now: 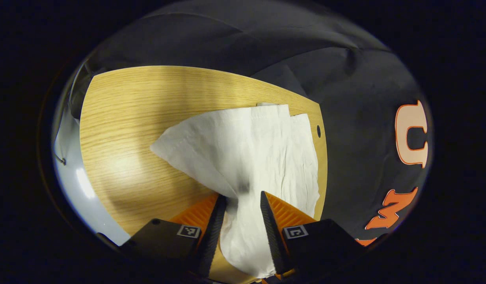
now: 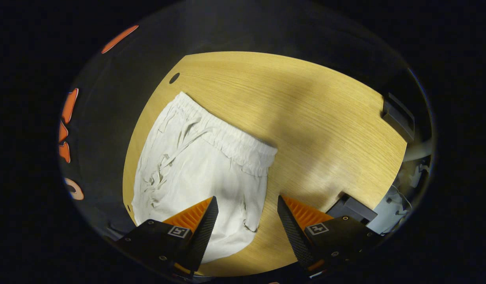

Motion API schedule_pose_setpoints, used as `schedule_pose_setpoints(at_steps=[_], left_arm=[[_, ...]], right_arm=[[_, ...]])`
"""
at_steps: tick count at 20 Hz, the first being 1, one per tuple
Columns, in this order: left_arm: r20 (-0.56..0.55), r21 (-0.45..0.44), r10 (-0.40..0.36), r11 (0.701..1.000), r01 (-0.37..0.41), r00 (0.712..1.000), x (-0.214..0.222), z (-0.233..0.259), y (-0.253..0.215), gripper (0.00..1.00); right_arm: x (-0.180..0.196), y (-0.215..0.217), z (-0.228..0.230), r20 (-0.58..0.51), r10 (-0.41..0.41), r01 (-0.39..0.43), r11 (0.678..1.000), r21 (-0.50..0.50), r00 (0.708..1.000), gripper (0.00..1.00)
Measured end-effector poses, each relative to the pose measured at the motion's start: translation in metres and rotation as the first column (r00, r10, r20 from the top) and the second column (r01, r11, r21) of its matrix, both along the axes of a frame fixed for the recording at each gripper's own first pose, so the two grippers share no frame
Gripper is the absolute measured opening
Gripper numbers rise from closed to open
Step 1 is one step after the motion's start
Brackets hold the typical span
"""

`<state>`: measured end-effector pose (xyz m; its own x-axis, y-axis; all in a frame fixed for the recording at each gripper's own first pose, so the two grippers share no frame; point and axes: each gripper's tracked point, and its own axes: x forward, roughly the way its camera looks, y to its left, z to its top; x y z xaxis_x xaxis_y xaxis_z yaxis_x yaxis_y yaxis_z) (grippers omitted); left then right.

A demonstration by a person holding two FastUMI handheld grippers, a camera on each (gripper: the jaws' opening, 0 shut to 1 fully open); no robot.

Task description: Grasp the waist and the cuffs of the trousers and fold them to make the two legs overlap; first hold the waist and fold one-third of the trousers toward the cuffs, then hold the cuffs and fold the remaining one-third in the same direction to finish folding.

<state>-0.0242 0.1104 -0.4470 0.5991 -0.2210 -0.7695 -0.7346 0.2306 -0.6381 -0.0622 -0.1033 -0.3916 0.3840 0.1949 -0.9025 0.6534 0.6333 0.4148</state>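
Note:
White trousers (image 1: 258, 146) lie on a wooden table (image 1: 128, 118). In the left gripper view, one end of them is drawn up off the table into a bunched peak, and my left gripper (image 1: 243, 195) is shut on that bunched cloth. The right gripper view has the elastic waistband (image 2: 227, 138) and a drawstring (image 2: 168, 157) lying flat on the trousers (image 2: 195, 165). My right gripper (image 2: 246, 199) hangs open above them. One of its fingers is over the cloth and the other over bare table (image 2: 306, 110), with nothing held between them.
A small hole (image 2: 174, 77) marks the table near the waistband's far corner. Dark grey fixtures (image 2: 398, 114) stand at the table's right edge, and a grey block (image 2: 353, 209) sits near the front edge. Black cloth wall surrounds the table.

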Motion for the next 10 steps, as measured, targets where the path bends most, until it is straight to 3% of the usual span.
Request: schedule_pose_setpoints(at_steps=[4,5,7,8,10], left_arm=[[-0.012,0.011,-0.014,1.000,0.014,1.000,0.008,-0.011,-0.001,0.31],[-0.007,0.020,-0.008,1.000,0.009,1.000,0.010,-0.010,0.000,0.12],[-0.012,0.045,-0.036,0.998,0.036,0.999,0.008,-0.004,0.006,0.11],[-0.027,0.065,-0.056,0.996,0.057,0.998,0.011,-0.007,0.003,0.09],[-0.024,0.094,-0.079,0.992,0.081,0.997,0.011,-0.002,0.003,0.06]], right_arm=[[0.031,-0.020,-0.005,0.077,-0.105,0.107,0.994,-0.021,0.991,0.81],[0.032,-0.020,-0.007,0.074,-0.119,0.121,0.992,-0.019,0.990,0.77],[0.023,-0.027,-0.013,0.055,-0.139,0.142,0.988,-0.057,0.989,0.59],[0.023,-0.030,-0.013,0.057,-0.158,0.161,0.985,-0.058,0.986,0.33],[0.027,-0.031,-0.012,0.071,-0.209,0.210,0.977,-0.016,0.975,0.14]])
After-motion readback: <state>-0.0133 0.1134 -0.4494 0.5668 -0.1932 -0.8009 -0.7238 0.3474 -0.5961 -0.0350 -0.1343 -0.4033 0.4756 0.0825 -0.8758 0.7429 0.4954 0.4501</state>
